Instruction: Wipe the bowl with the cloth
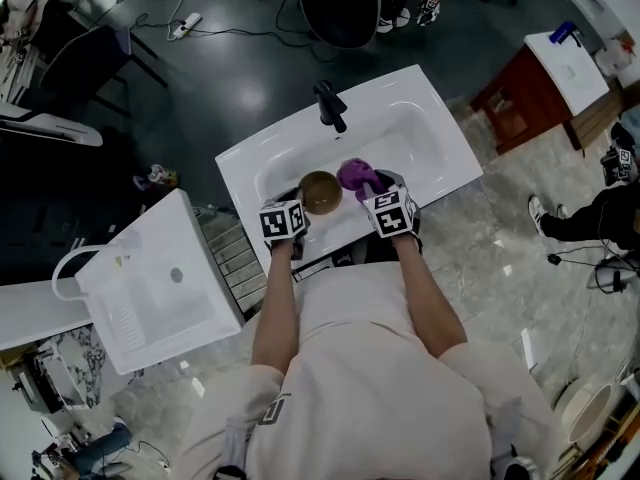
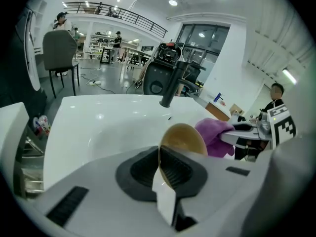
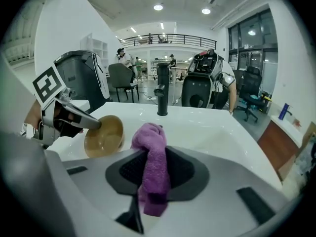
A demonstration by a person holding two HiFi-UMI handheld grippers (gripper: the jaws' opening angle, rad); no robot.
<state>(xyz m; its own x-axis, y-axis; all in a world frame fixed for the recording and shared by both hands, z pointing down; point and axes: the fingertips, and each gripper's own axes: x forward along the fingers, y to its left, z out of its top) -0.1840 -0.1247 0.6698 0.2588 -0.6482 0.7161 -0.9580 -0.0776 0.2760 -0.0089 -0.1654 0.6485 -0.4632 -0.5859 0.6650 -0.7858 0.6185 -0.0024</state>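
A tan bowl (image 1: 320, 192) is held tilted on its side over the white sink (image 1: 420, 128). My left gripper (image 1: 297, 211) is shut on its rim, and the bowl (image 2: 182, 138) stands edge-on between the jaws in the left gripper view. My right gripper (image 1: 375, 192) is shut on a purple cloth (image 1: 357, 176). The cloth (image 3: 152, 167) hangs bunched between those jaws, just right of the bowl (image 3: 104, 135), whose hollow faces it. Cloth (image 2: 216, 135) and bowl look close together; I cannot tell whether they touch.
A black faucet (image 1: 330, 105) stands at the sink's back rim. A second white basin (image 1: 150, 288) lies on the floor to the left, with a metal rack (image 1: 233, 258) beside it. A wooden cabinet (image 1: 520, 93) stands at the right. Cables cross the dark floor.
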